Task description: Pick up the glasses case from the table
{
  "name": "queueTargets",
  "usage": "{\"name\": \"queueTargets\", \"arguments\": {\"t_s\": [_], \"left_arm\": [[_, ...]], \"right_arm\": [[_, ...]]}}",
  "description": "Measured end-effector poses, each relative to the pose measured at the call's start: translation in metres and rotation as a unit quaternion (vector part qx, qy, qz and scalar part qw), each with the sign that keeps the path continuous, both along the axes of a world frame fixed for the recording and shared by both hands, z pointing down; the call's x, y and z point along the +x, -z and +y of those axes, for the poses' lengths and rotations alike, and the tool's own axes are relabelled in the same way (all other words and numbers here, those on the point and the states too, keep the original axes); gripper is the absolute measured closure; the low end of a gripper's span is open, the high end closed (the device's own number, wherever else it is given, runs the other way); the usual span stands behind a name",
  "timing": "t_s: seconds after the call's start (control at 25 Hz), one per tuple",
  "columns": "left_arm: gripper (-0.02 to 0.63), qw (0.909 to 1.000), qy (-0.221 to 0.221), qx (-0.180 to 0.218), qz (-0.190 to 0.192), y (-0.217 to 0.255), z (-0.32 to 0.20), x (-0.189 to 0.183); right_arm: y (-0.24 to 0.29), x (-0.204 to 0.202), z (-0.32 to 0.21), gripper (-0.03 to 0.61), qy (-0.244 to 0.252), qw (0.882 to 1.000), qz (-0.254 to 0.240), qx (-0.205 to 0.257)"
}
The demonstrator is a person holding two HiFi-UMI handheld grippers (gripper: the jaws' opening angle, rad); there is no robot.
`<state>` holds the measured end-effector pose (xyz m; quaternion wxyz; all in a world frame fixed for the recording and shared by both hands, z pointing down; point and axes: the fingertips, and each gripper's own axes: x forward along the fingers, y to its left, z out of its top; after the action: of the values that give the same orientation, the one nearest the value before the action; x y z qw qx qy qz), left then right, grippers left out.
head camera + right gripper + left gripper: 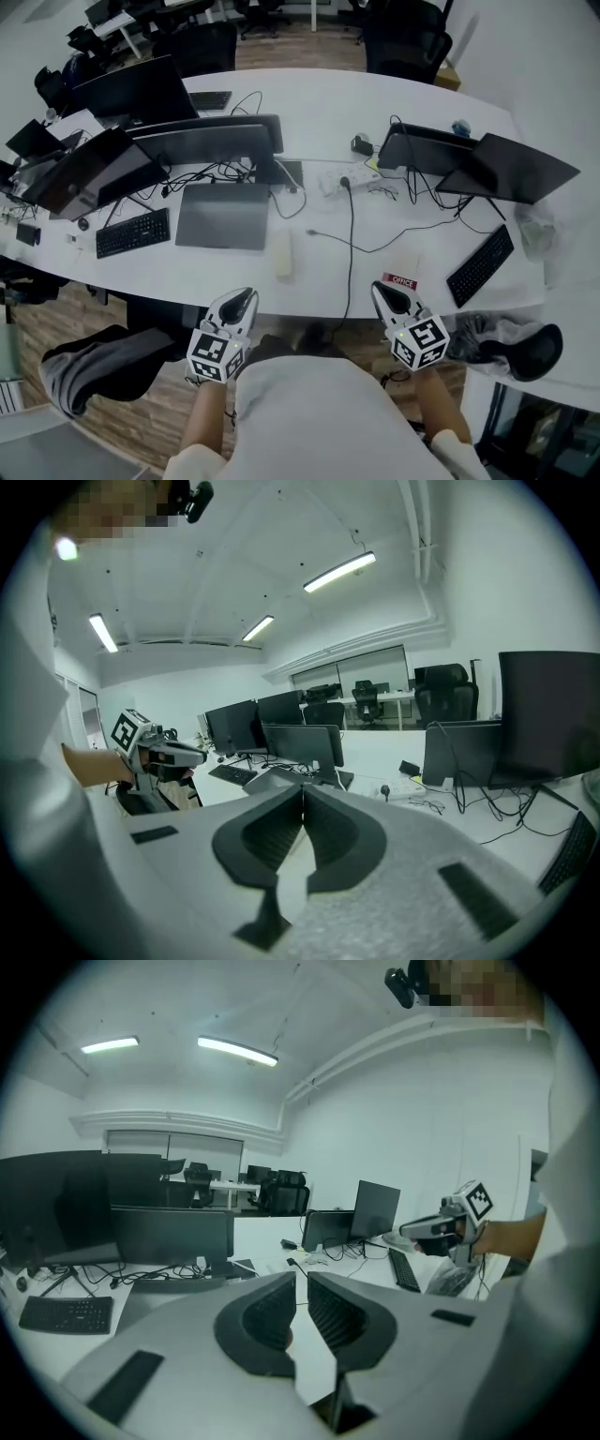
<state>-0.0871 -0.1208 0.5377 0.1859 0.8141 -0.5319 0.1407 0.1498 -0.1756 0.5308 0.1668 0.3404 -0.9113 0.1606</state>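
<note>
Two grippers, both empty. Left gripper [246,298]: jaws closed together, nothing between them. Right gripper [380,291]: jaws closed tip to tip. Both hover at the near edge of the white table [309,103]. Glasses case [283,253] (pale, oblong) lies on the table beyond them, just right of a grey laptop [223,216], untouched.

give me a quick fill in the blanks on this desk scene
The left gripper and the right gripper both have their jaws ___.
In the head view, the off-white oblong glasses case lies just ___ of the closed grey laptop.
The small red label beside the right gripper reads ___.
Missing: shut; right; OFFICE
</note>
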Motion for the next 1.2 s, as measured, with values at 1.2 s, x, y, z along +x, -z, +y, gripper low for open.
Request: {"name": "queueTargets", "arguments": {"t_s": [1.2], "left_arm": [[0.352, 0.9814, -0.076, -0.176, 0.015, -0.134, -0.088, 0.020]], "right_arm": [[-0.057, -0.015, -0.041, 0.580, -0.055, 0.995, 0.021, -0.081]]}}
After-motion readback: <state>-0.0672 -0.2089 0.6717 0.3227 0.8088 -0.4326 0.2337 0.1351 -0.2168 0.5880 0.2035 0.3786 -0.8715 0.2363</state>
